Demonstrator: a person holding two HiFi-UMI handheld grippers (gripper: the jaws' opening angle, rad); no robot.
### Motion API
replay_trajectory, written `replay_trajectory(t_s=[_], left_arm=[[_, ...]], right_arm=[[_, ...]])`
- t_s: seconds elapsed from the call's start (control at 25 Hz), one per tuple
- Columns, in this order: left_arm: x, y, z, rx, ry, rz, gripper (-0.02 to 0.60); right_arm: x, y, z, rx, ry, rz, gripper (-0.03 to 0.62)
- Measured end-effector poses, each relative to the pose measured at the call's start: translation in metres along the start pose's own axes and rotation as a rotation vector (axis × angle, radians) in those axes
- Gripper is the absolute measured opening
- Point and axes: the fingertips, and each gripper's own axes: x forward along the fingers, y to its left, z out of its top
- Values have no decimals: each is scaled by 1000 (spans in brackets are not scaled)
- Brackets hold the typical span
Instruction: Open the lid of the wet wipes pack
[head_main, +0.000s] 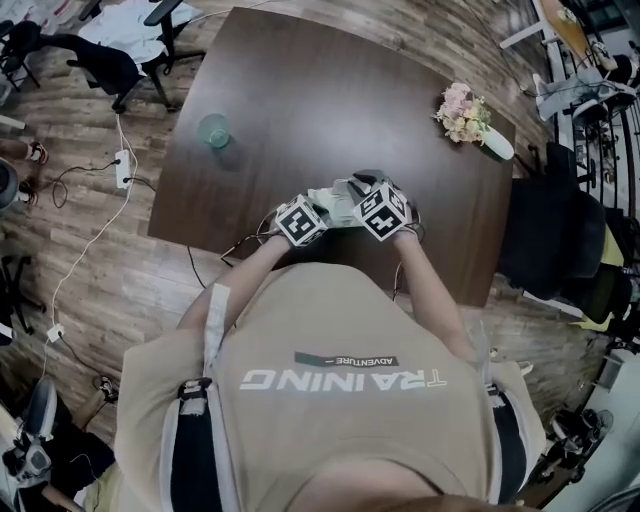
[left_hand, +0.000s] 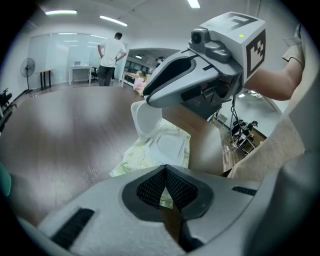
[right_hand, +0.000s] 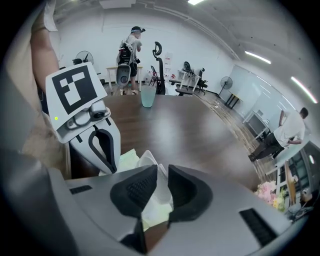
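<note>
Just left of centre in the head view, the left gripper (head_main: 300, 221) has its jaws pressed together on the near edge of the wet wipes pack (left_hand: 135, 160). The pack lies on the dark table (head_main: 300, 90) between both tools. To the right, the right gripper (head_main: 383, 210) pinches the raised white lid (right_hand: 149, 160).

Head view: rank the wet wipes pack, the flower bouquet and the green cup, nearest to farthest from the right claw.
1. Wet wipes pack, directly at the right claw, which grips its lid.
2. Flower bouquet, far right of the table.
3. Green cup, far left.
</note>
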Motion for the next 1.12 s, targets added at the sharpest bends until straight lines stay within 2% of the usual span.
replay_trajectory(t_s=[0.32, 0.52, 0.72, 1.12], left_arm=[[-1, 1, -2, -43, -4, -40, 9], [1, 3, -4, -45, 13, -41, 9], [4, 2, 1, -17, 67, -57, 9], [7, 4, -2, -7, 129, -34, 9]], right_arm=[[21, -7, 3, -1, 27, 58, 54], [34, -9, 2, -37, 73, 174, 54], [45, -14, -4, 2, 115, 279, 54], [69, -12, -15, 60, 103, 348, 55]])
